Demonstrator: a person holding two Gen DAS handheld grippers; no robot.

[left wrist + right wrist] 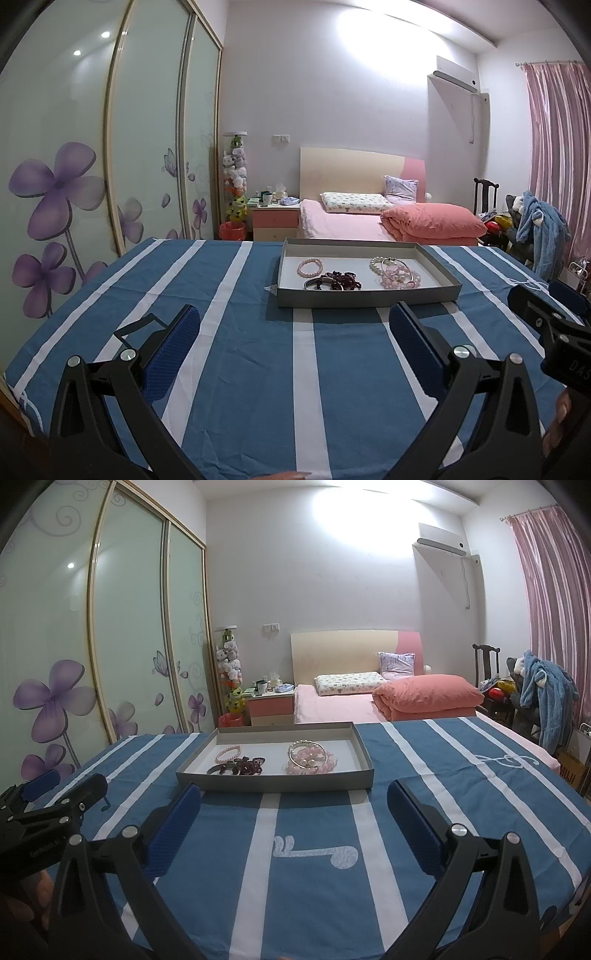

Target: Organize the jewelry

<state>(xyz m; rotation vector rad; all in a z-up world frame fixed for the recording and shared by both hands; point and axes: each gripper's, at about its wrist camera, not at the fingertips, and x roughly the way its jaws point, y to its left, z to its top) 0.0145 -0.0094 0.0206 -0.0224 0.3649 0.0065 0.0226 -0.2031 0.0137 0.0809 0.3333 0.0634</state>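
Hovering above the striped table (258,369), the left gripper (295,332) has its jaws spread wide, holding and touching nothing. The right gripper (293,808) is likewise wide open and empty, apart from the cloth. A grey tray (365,297) sits toward the table's far edge, carrying a pink bead bracelet (310,266), dark red beads (341,280), and a pearl and pink cluster (397,273). Only the right wrist view shows white music-note prints (317,853) on the cloth; only the left shows fingers (559,417) at its right border.
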